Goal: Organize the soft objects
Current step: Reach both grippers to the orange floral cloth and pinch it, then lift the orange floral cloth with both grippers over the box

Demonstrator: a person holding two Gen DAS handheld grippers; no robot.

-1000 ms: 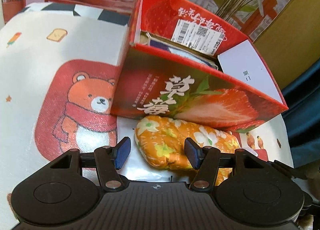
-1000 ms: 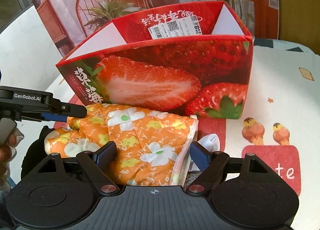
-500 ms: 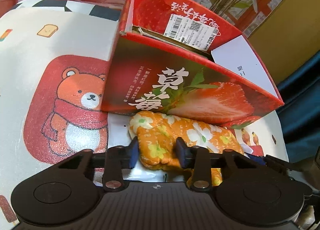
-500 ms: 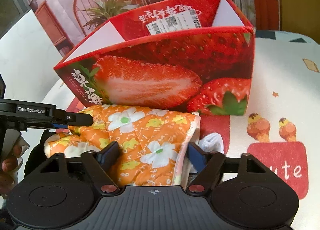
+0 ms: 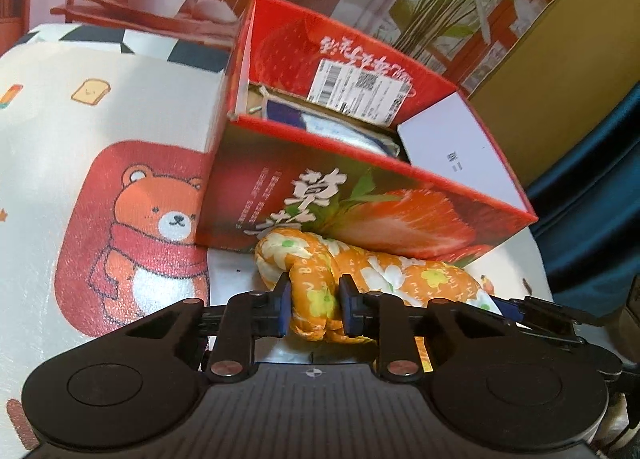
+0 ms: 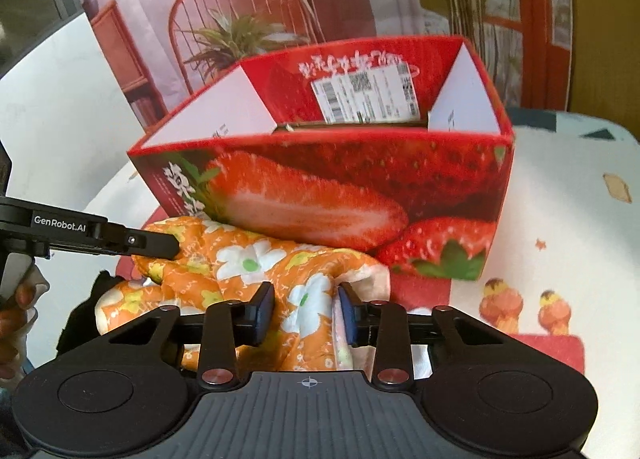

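Observation:
An orange flowered quilted cloth (image 5: 384,279) lies bunched on the table against the front of a red strawberry box (image 5: 400,215). My left gripper (image 5: 313,305) is shut on the cloth's left end. My right gripper (image 6: 306,313) is shut on the cloth's (image 6: 248,259) right part, pinching a fold. The left gripper's finger (image 6: 132,241) shows in the right wrist view, pressed into the cloth. The box (image 6: 360,195) is open at the top and holds folded blue and white items (image 5: 344,127).
The table has a white cover with a red bear patch (image 5: 132,235) on the left and cartoon prints (image 6: 524,307) on the right. A white cloth piece (image 6: 420,355) lies under the orange cloth. A printed backdrop stands behind the box.
Both grippers have closed on the orange cloth; they were open around it a second ago. The cloth is now bunched and slightly lifted, and both views have risen to show more of the box's inside.

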